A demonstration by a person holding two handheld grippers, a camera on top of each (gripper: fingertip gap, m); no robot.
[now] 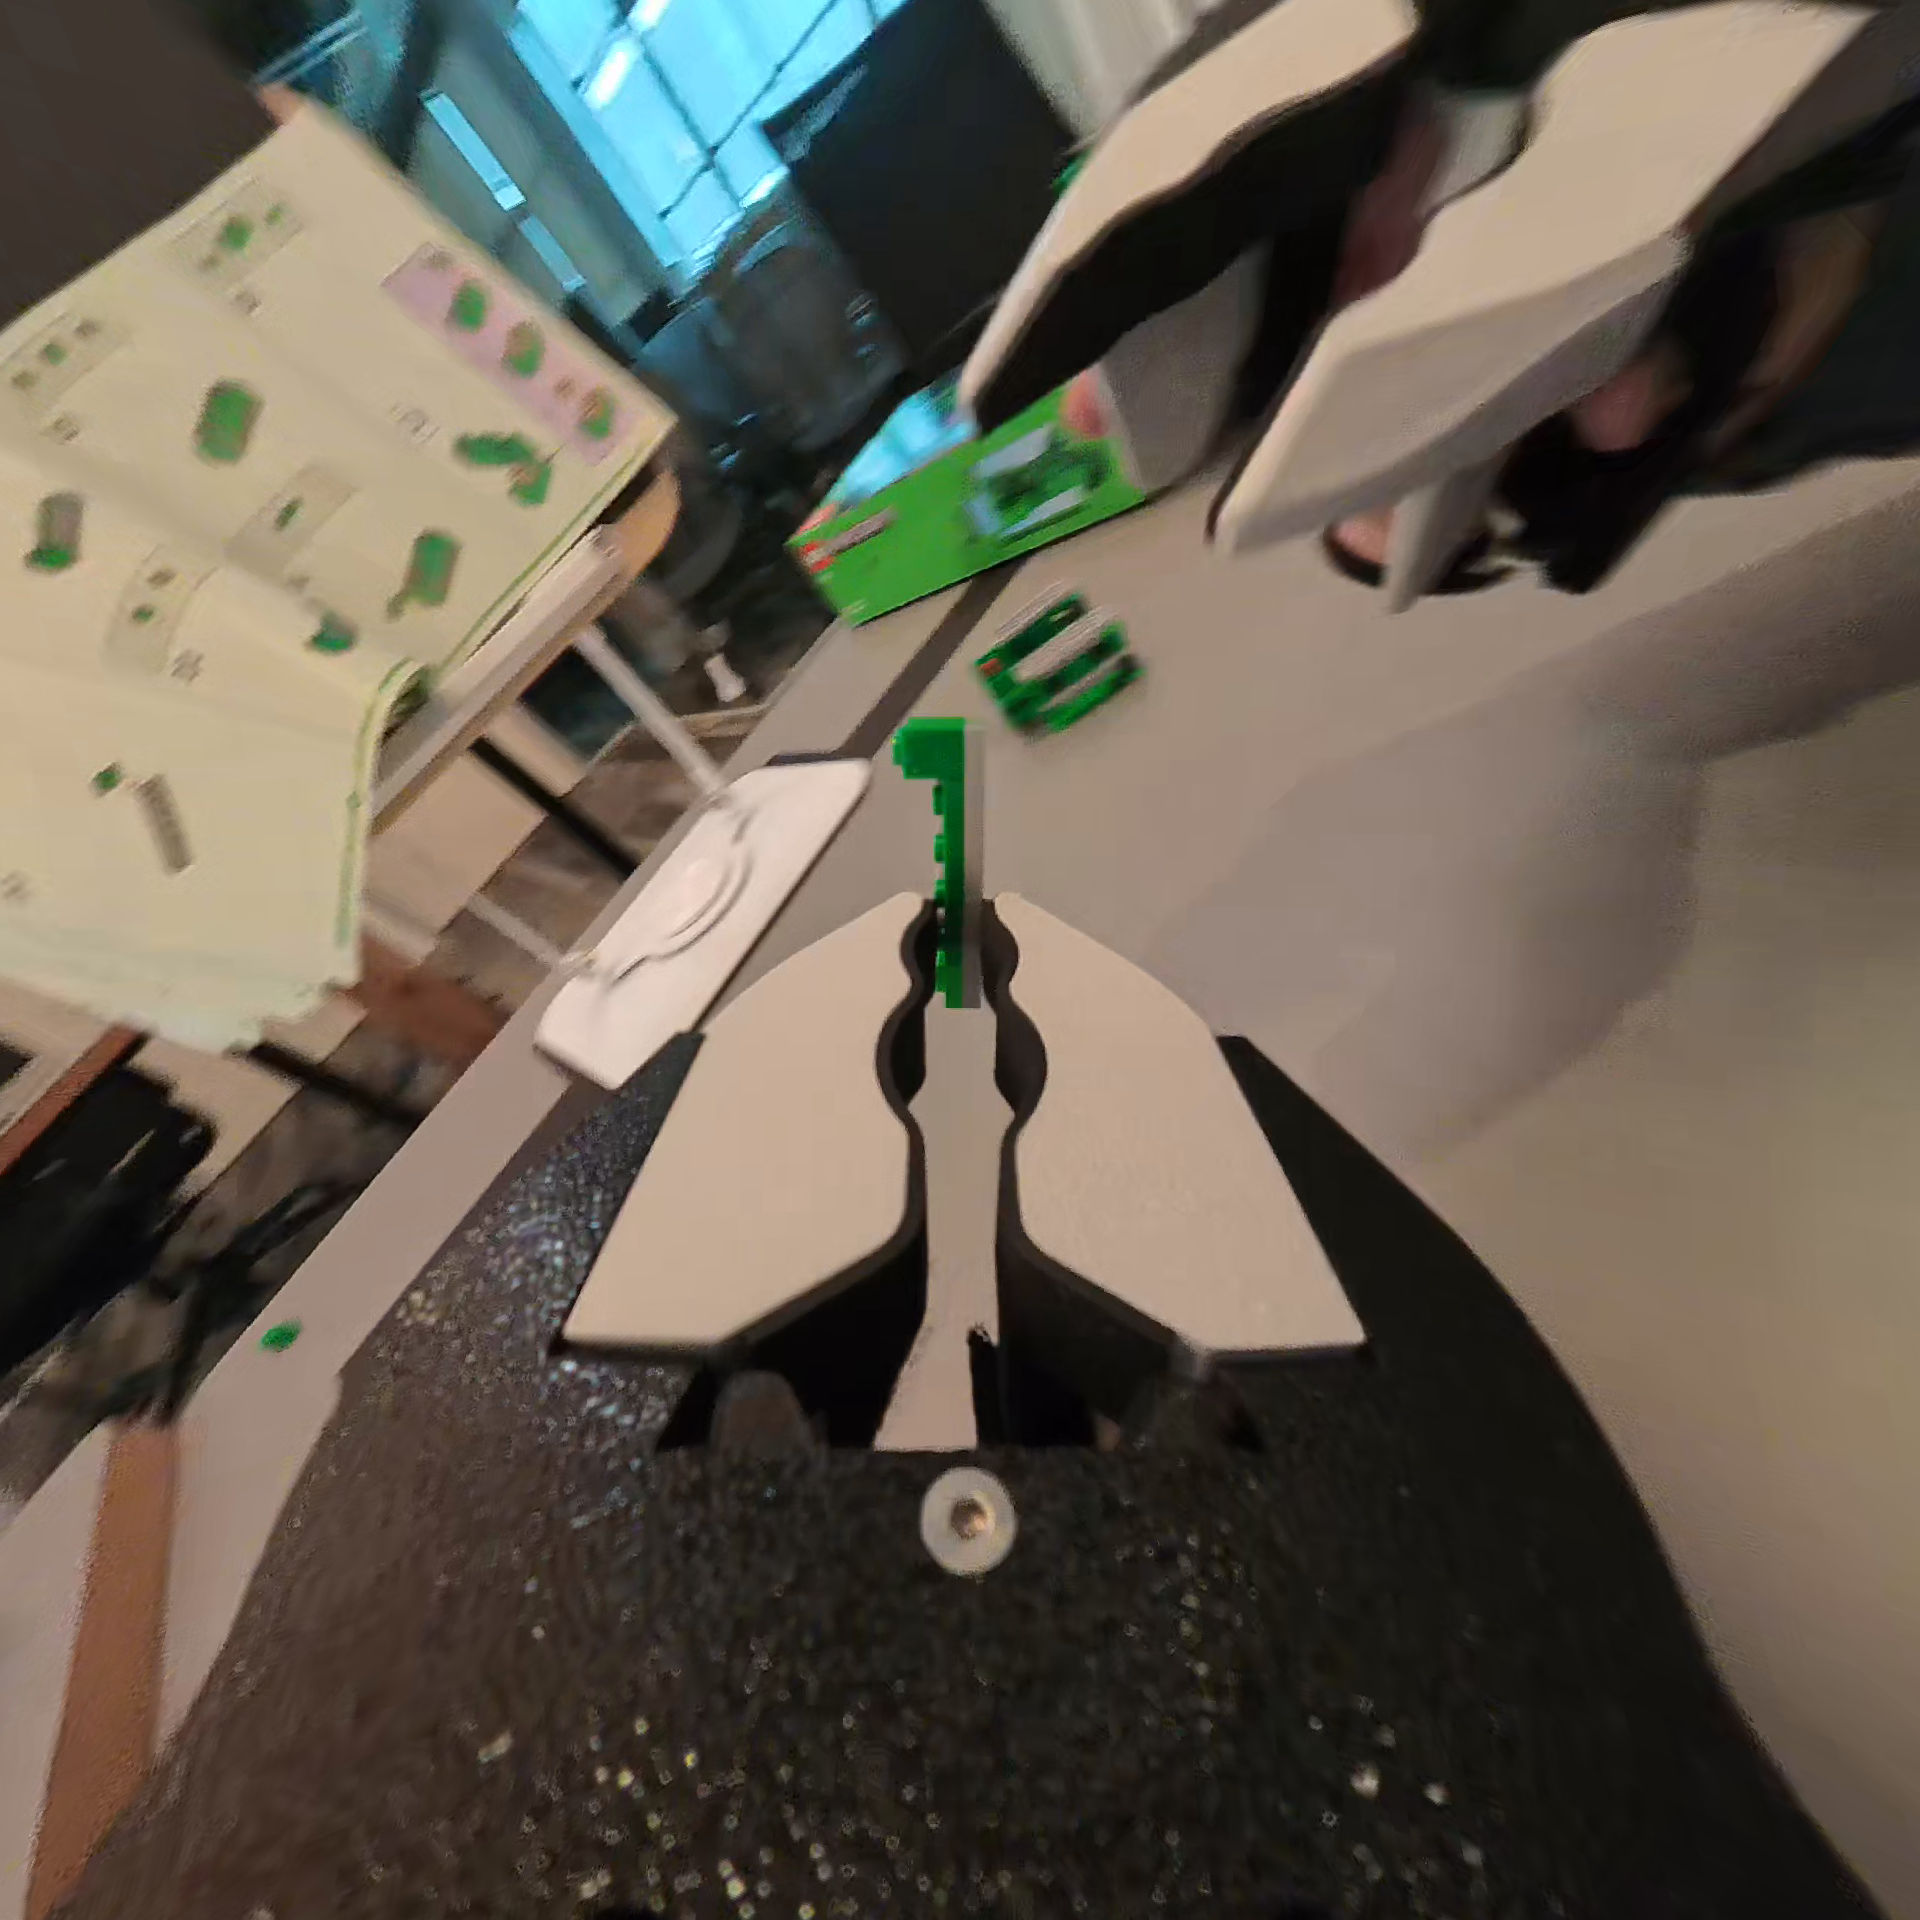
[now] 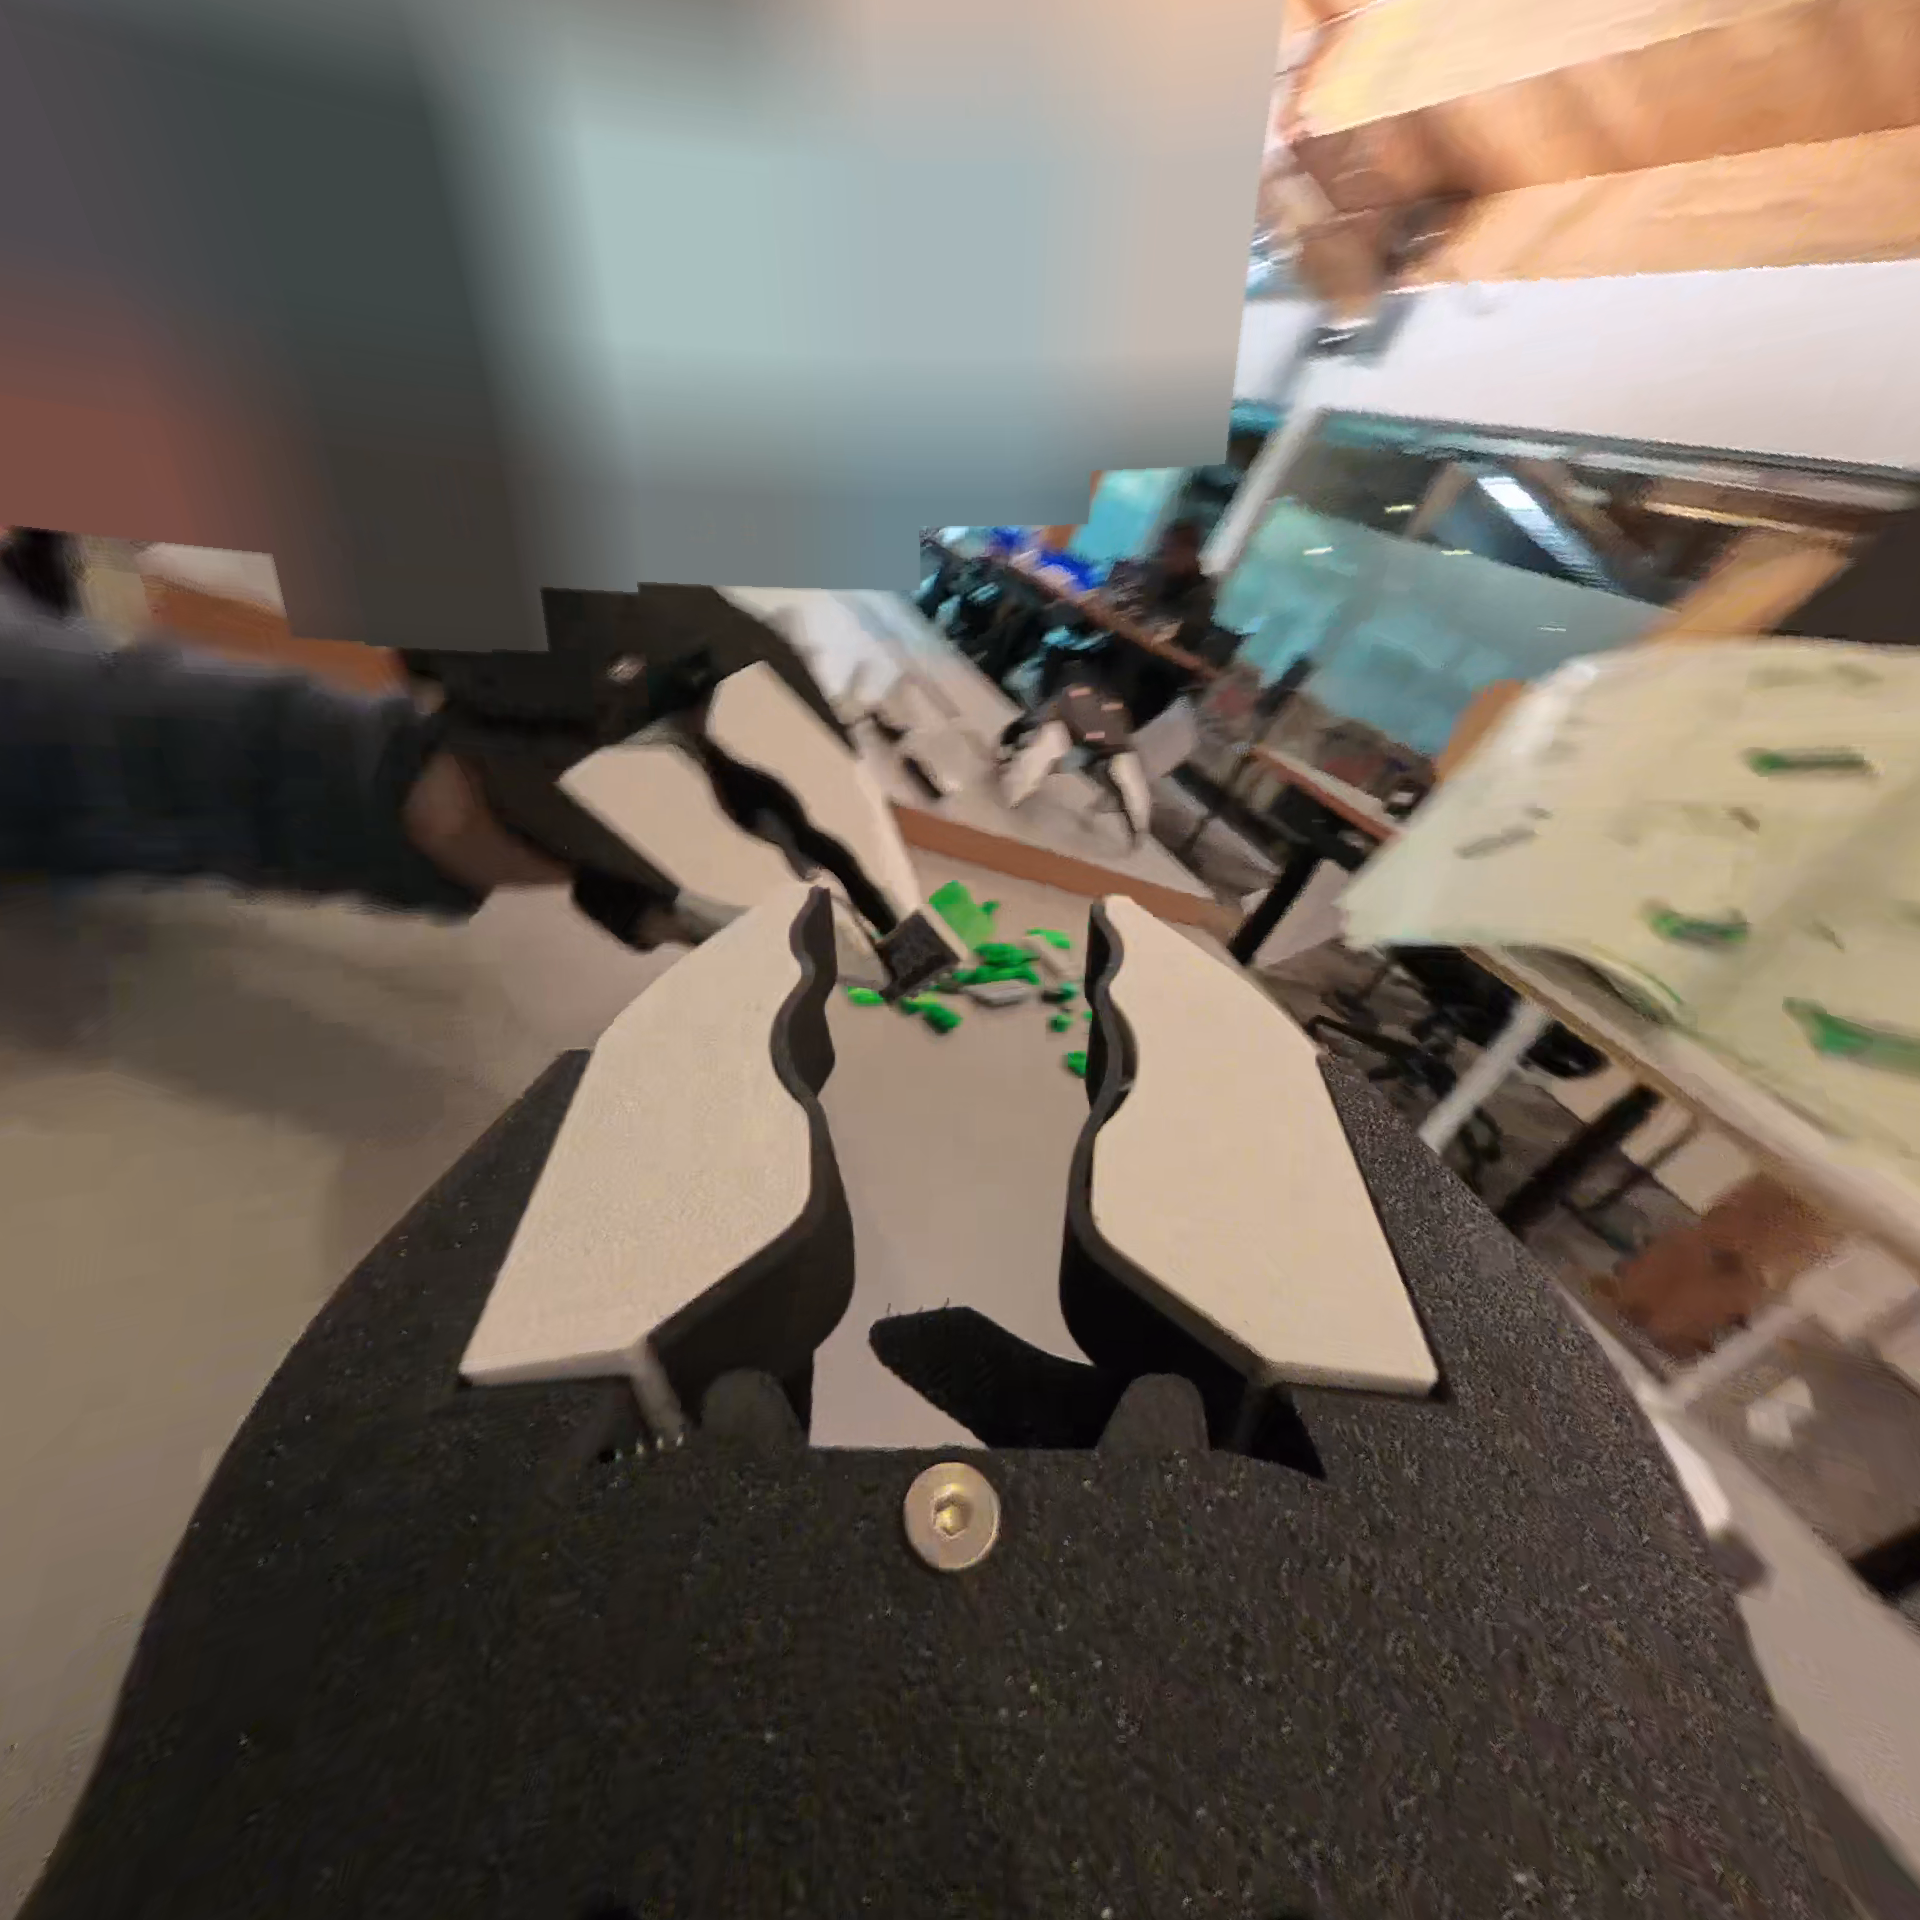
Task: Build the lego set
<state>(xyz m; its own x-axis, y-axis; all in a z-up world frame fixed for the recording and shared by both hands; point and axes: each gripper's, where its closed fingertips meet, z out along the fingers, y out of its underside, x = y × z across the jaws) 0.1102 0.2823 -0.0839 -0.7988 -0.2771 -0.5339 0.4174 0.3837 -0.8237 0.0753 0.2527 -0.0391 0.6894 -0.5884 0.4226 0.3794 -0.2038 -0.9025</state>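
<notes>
We see the left gripper (image 1: pixel 961 925) with its two pale fingers drawn together on a thin green and grey lego assembly (image 1: pixel 954 831), which stands edge-on between the tips and sticks out past them, studs facing left. In the right wrist view the same gripper (image 2: pixel 883 935) reaches in from the left, held by a gloved hand (image 2: pixel 457 821), and the piece at its tip looks dark and grey there.

The right gripper (image 2: pixel 956 925) has its fingers spread well apart, with nothing between them. In the left wrist view it hangs above the tabletop at the upper right (image 1: pixel 1101 468), its fingers also parted.

Beyond the right gripper's tips, loose green lego pieces (image 2: pixel 987 977) lie scattered on the grey tabletop (image 2: pixel 208 1143) near its far edge; they are too blurred for us to tell shapes.

Beyond the held assembly, a small green and white lego build (image 1: pixel 1060 665) sits on the tabletop, and farther off a green box (image 1: pixel 966 520) lies near the far edge. A white flat pad (image 1: pixel 707 914) rests at the left edge of the tabletop, just left of the left gripper's fingers.

An open instruction booklet (image 1: pixel 260 540) with green drawings stands off the left edge, tilted; in the right wrist view it (image 2: pixel 1662 862) fills the right side.
</notes>
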